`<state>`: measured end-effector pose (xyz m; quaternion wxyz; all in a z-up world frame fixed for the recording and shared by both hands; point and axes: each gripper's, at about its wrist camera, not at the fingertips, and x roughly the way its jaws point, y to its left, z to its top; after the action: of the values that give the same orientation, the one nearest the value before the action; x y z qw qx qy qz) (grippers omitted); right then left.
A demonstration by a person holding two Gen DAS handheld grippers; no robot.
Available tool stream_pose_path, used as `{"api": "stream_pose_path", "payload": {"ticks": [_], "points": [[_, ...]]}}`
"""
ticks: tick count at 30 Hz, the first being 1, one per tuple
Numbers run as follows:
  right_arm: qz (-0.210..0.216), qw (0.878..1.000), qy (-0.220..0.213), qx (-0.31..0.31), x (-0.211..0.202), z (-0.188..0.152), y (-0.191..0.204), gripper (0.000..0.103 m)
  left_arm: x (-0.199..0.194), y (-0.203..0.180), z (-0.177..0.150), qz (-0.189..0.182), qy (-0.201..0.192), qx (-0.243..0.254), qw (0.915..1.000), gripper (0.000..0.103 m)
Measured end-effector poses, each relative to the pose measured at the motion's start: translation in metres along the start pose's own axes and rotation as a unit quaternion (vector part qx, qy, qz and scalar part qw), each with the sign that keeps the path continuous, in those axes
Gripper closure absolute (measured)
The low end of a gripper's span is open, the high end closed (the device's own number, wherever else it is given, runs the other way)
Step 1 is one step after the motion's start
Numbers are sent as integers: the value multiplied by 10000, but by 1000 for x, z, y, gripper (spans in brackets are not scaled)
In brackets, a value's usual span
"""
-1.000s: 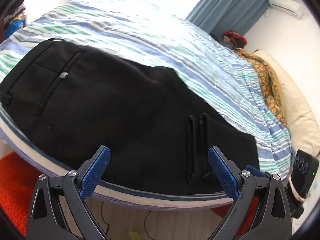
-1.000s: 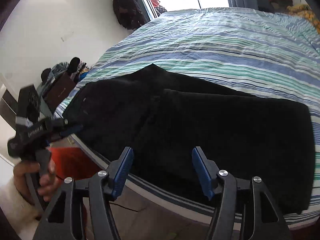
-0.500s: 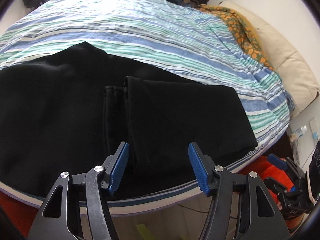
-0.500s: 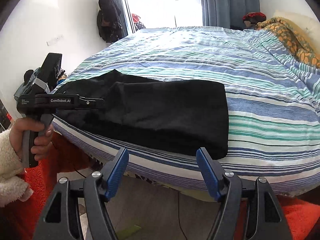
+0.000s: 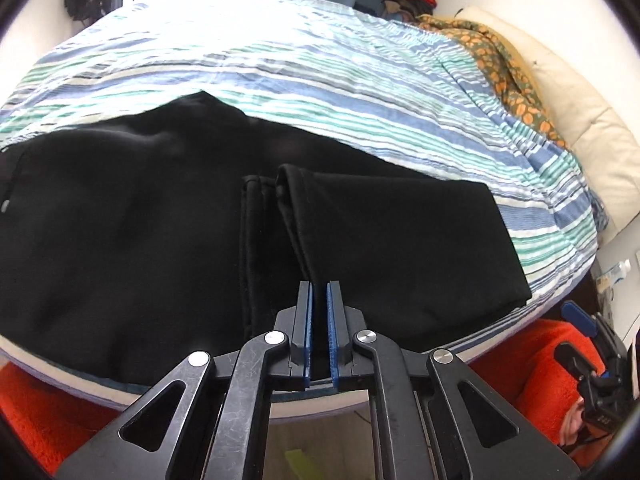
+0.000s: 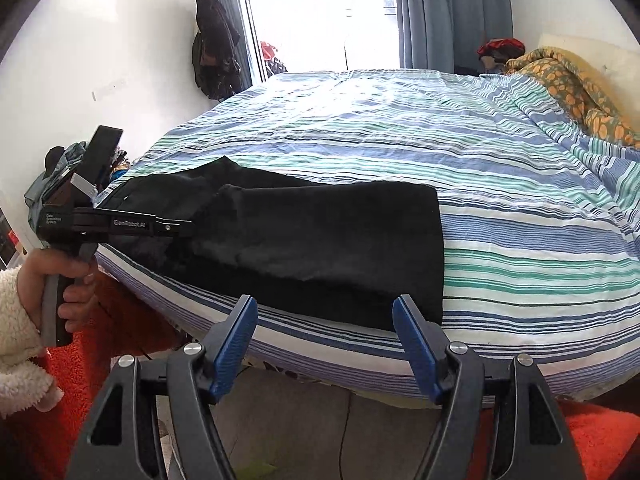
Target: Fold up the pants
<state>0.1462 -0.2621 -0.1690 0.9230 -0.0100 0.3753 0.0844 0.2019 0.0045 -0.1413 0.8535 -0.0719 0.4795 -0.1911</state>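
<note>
Two tongs: left tongs [image 5: 319,300] pinched on black pants' [image 5: 160,240] hem, right tongs [image 6: 326,320] spread wide before them.

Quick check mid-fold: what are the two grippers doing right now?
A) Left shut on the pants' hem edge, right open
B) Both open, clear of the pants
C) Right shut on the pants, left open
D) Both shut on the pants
A: the left gripper has its blue pads pressed together on the near hem edge of the black pants, while the right gripper has its jaws wide apart, short of the bed.
</note>
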Motion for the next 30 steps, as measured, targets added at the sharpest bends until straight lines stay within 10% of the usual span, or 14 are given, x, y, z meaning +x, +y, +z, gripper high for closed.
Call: {"api": "stream_pose_path", "payload": {"ticks": [11, 13, 16, 30], "points": [[-22, 9993, 276, 243, 19, 3, -7, 33, 12, 14, -3, 236, 217, -138, 9994, 97], [-51, 9994, 230, 266, 17, 3, -7, 33, 8, 17, -4, 265, 136, -171, 9994, 61], [-106, 9993, 221, 291, 17, 3, -7, 33, -1, 20, -5, 231, -113, -206, 9995, 35], [-561, 9967, 286, 510, 21, 3, -17, 24, -8, 31, -5, 216, -192, -365, 9989, 28]]}}
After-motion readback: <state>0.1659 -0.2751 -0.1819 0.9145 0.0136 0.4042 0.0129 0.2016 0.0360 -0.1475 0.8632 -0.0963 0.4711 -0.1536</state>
